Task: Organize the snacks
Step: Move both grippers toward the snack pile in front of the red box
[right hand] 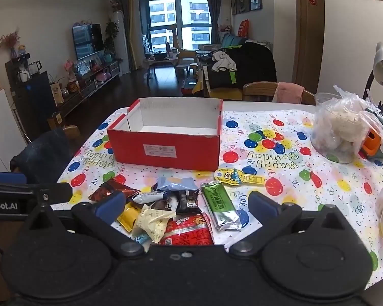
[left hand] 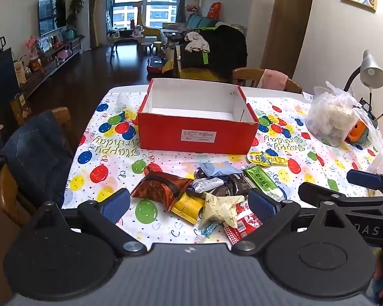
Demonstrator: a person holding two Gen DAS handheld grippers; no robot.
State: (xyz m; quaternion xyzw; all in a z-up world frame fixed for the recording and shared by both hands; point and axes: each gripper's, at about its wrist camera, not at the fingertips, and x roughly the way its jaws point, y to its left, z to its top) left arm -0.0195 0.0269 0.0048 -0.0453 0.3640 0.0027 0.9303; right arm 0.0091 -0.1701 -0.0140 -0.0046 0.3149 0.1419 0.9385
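A red cardboard box (left hand: 198, 135), open and empty, stands mid-table; it also shows in the right wrist view (right hand: 166, 148). In front of it lies a pile of snack packets: a brown-red bag (left hand: 160, 186), a yellow packet (left hand: 187, 206), a cream packet (left hand: 220, 207), a green bar (left hand: 264, 182) (right hand: 220, 204), a red packet (right hand: 189, 232) and a yellow cartoon packet (left hand: 265, 158) (right hand: 238, 176). My left gripper (left hand: 189, 205) is open over the pile, holding nothing. My right gripper (right hand: 186, 205) is open over the same pile, also holding nothing.
A balloon-print tablecloth (left hand: 107, 163) covers the table. A clear plastic bag with white contents (left hand: 332, 117) and an orange toy (left hand: 356, 132) sit at the right. A desk lamp (left hand: 370, 71) stands behind. Wooden chairs stand at the left (left hand: 33, 158) and far side (left hand: 265, 77).
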